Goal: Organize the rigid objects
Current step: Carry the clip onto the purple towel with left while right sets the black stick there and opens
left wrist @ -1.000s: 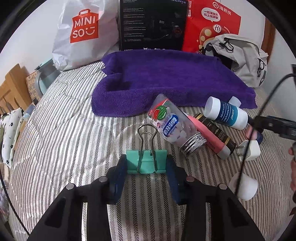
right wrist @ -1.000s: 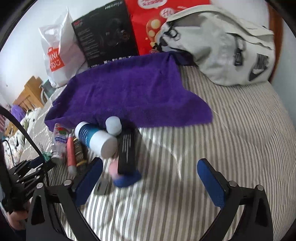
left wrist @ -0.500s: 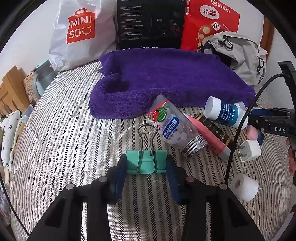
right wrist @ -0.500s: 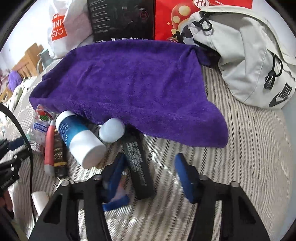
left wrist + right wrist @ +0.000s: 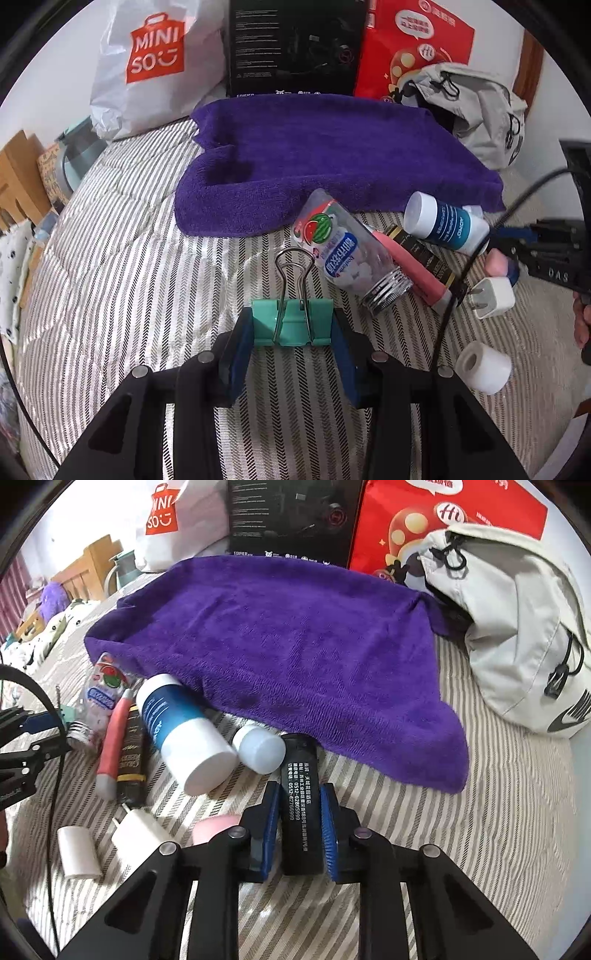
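My left gripper (image 5: 291, 328) is shut on a green binder clip (image 5: 291, 322), held just above the striped bed. My right gripper (image 5: 300, 808) is shut on a black tube with white print (image 5: 298, 797) that lies on the bed at the edge of the purple towel (image 5: 280, 635). To its left lie a blue-and-white bottle (image 5: 181, 727), a small white bottle (image 5: 260, 751), a pink tube (image 5: 112, 738), a black-and-gold tube (image 5: 131, 760) and a clear candy jar (image 5: 99, 698). The jar also shows in the left wrist view (image 5: 343, 251).
A white charger plug (image 5: 138, 836), a white roll (image 5: 77, 851) and a pink round thing (image 5: 214, 829) lie near the right gripper. A grey backpack (image 5: 517, 627), a red bag (image 5: 424, 520), a black box (image 5: 288, 513) and a Miniso bag (image 5: 155, 66) stand behind the towel.
My right gripper has moved forward over the black tube and closed on it. My left gripper keeps the binder clip and has barely moved.
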The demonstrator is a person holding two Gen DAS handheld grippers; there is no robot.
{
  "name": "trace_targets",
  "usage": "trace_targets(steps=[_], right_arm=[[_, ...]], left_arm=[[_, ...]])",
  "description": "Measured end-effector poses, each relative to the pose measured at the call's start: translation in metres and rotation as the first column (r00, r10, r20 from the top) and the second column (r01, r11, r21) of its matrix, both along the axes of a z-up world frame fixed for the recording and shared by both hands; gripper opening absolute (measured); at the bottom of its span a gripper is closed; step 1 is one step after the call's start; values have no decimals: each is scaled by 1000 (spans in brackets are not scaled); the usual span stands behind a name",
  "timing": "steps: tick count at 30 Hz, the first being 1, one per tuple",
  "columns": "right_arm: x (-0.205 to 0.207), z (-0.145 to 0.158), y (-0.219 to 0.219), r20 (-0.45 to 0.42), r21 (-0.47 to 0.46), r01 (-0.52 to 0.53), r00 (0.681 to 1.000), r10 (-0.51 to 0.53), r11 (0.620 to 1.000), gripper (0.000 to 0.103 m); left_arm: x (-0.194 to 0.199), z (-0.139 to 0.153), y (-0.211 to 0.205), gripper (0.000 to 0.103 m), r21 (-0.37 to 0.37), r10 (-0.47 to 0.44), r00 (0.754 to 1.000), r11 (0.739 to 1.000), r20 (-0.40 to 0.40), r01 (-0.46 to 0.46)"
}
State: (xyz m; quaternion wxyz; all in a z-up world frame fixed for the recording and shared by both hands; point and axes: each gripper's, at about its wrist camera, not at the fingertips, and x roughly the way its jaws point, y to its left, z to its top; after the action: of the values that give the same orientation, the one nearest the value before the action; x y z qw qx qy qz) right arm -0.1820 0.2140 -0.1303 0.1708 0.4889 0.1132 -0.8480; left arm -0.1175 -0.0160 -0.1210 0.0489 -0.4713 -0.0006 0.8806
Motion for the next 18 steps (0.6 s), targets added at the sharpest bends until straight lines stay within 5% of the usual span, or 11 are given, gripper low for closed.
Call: trace_targets(steps=[18], right_arm=[[25, 21, 30, 47, -83, 65, 997, -61, 994, 21]], left_arm=[[-10, 49, -19, 39, 38, 12, 997, 999, -75, -10]])
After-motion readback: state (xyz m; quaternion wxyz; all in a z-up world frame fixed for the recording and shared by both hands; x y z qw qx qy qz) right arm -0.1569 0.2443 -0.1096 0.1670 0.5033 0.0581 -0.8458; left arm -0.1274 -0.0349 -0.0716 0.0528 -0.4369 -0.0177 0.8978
